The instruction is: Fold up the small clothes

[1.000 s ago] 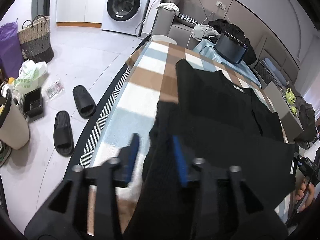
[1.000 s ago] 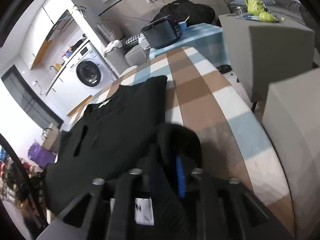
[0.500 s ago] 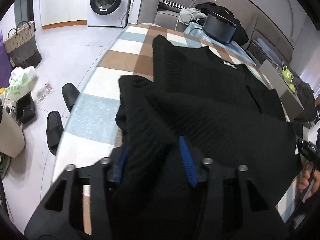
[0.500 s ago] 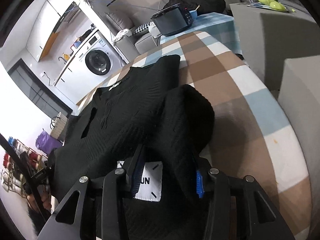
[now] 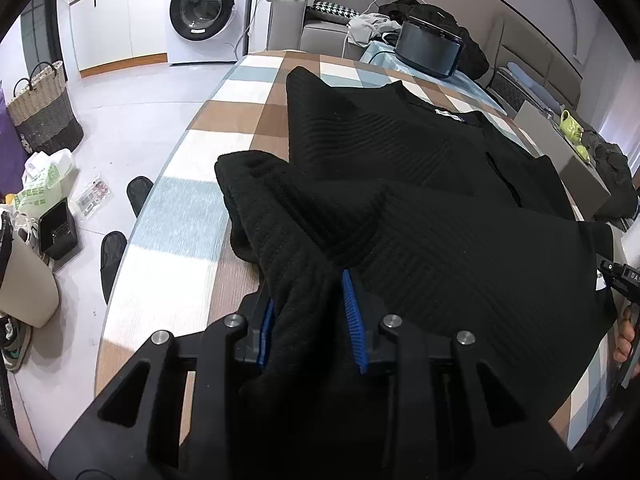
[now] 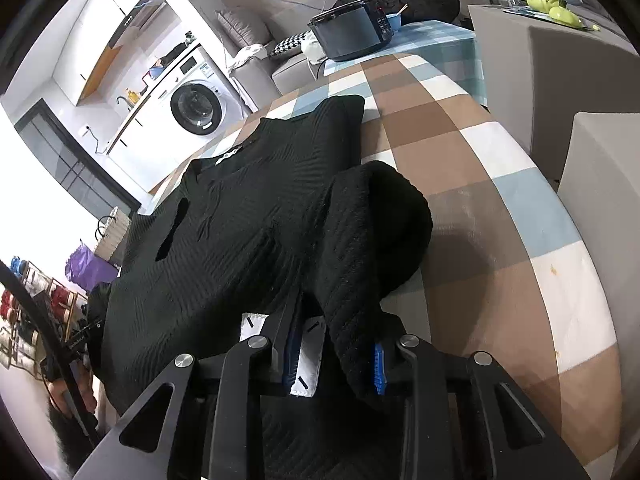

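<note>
A black ribbed knit top [image 5: 400,160] lies spread on the checked table [image 5: 240,116], its collar toward the far end. Its near hem is lifted and stretched between both grippers. My left gripper [image 5: 308,320] is shut on the hem's left corner, and bunched fabric hangs over the blue pads. My right gripper [image 6: 334,356] is shut on the right corner of the top [image 6: 248,216], with a white label [image 6: 308,356] caught between the fingers. The lifted edge hangs a little above the rest of the top. The right gripper also shows at the right edge of the left wrist view [image 5: 618,276].
A dark cooker [image 6: 352,32] stands at the table's far end. Grey boxes [image 6: 560,92] stand right of the table [image 6: 500,208]. Slippers [image 5: 138,196], bags and a woven basket [image 5: 44,108] lie on the floor to the left. A washing machine [image 5: 204,12] is beyond.
Both grippers closed on the near hem and lifted it. They carried it forward over the top toward the collar, so the fabric now bunches between the fingers.
</note>
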`<control>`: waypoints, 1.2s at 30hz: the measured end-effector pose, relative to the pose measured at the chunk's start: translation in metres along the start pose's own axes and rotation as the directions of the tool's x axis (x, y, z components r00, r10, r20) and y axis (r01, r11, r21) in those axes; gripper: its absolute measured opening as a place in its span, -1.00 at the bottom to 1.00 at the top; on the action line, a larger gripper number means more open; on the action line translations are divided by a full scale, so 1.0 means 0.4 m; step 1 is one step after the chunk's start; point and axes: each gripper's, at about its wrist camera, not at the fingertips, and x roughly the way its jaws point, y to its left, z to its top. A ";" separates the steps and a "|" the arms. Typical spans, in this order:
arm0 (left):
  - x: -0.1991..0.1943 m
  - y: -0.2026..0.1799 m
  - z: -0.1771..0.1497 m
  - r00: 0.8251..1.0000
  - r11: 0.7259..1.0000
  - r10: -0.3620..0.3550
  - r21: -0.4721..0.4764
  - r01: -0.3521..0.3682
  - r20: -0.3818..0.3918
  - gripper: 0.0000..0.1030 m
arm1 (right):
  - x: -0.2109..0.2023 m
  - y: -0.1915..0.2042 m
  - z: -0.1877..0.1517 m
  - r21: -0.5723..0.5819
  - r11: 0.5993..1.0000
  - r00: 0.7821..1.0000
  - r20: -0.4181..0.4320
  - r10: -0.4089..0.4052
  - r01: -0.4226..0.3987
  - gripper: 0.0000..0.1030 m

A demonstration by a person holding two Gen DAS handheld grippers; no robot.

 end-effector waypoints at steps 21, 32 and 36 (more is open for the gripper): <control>-0.226 0.086 -0.163 1.000 0.998 0.007 -0.062 -0.005 0.026 -0.44 | -0.174 -0.039 -0.137 -0.007 0.995 0.993 0.054 0.100 -0.100 -0.40; -0.291 0.130 -0.158 0.993 0.989 -0.001 -0.145 0.019 0.118 -0.93 | -0.169 -0.020 -0.122 -0.040 0.995 0.988 0.123 0.090 -0.086 -0.84; -0.320 0.129 -0.124 0.986 0.986 -0.022 -0.160 0.049 0.166 -0.94 | -0.233 0.000 -0.110 -0.091 0.989 0.962 0.236 0.136 -0.118 -0.88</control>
